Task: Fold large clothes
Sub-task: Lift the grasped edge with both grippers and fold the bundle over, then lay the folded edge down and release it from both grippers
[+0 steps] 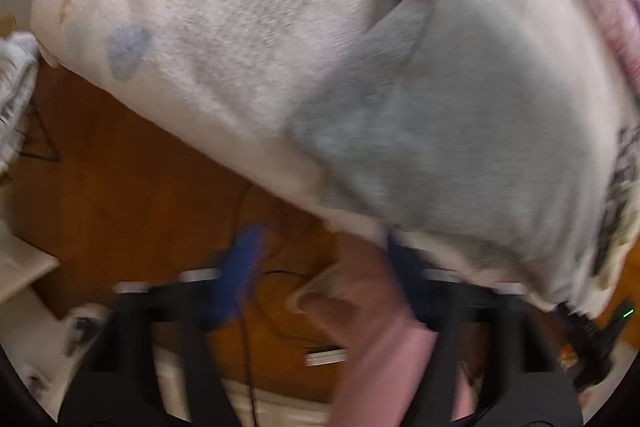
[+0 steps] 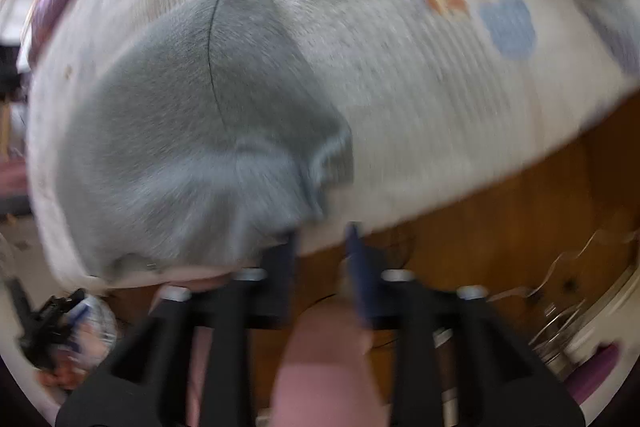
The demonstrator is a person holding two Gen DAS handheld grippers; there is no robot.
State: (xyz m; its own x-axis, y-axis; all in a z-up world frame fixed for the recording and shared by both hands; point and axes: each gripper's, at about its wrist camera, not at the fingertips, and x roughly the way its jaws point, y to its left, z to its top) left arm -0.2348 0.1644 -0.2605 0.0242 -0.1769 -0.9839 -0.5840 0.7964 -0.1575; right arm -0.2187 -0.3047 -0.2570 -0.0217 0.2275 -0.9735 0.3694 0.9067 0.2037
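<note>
Both views are motion-blurred, so fine detail is unreliable.

The grey garment (image 1: pixel 460 115) lies folded on a white patterned blanket (image 1: pixel 208 11) covering a bed, close to the edge nearest the camera. In the right wrist view the same garment (image 2: pixel 192 131) sits left of centre, with a seam line running down it and a bunched corner on its near right side.

Left gripper (image 1: pixel 320 247): jaws well apart, nothing between them. Its left finger hangs over the wooden floor (image 1: pixel 140 179); the right finger sits at the blanket edge under the garment's near hem. Right gripper (image 2: pixel 322 239): jaws apart, empty, left finger just at the garment's near corner, right finger over the floor. A pink sleeve or leg shows below both grippers.

Judgement: the garment looks released after a fold, and the next grasp is being set up.

How to do it well:
- Slow down before closing.
- Take the two near corners, one per gripper, and pinch all layers, not just the top one.
- Keep clear of the blanket; grabbing it will drag the whole stack.
- Flatten the bunched right corner first, or the fold comes out skewed.
- Lift both sides evenly and lay the edge square.
</note>
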